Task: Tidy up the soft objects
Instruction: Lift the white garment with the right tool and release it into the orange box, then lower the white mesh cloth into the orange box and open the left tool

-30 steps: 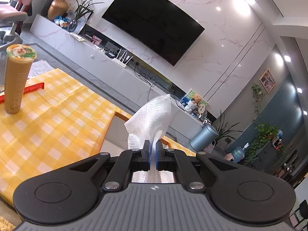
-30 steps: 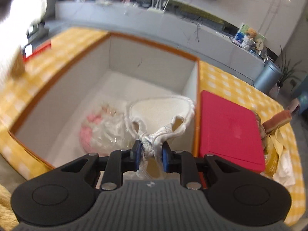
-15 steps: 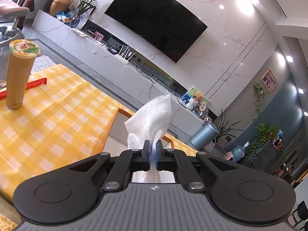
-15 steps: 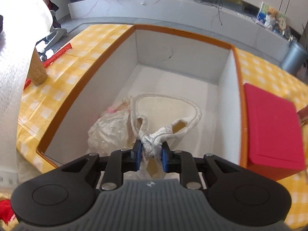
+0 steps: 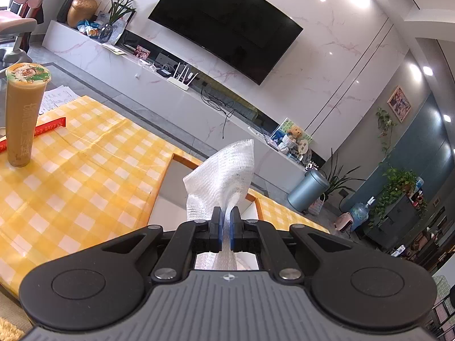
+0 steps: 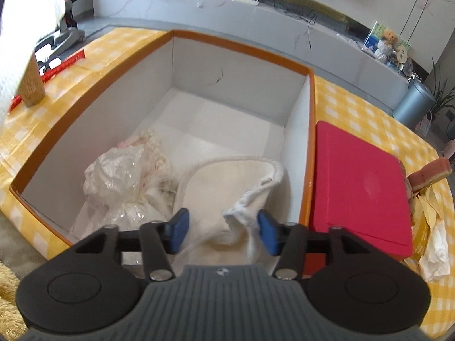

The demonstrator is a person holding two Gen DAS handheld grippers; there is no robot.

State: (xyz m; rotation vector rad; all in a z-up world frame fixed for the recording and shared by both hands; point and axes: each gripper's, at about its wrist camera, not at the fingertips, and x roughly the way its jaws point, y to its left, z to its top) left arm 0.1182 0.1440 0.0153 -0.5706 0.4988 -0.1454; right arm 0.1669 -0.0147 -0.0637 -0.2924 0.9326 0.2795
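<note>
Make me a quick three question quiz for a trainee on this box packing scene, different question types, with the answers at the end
1. True or false: the right gripper is clamped shut on the cream cloth.
2. Which item does the left gripper hold? A) white mesh cloth B) red lid C) drink cup
3. Fill in: the red lid lies on the ____ side of the orange-rimmed box in the right wrist view.

Key:
1. False. Its jaws have just been opening; the cloth lies between them in the box, unpinched.
2. A
3. right
</note>
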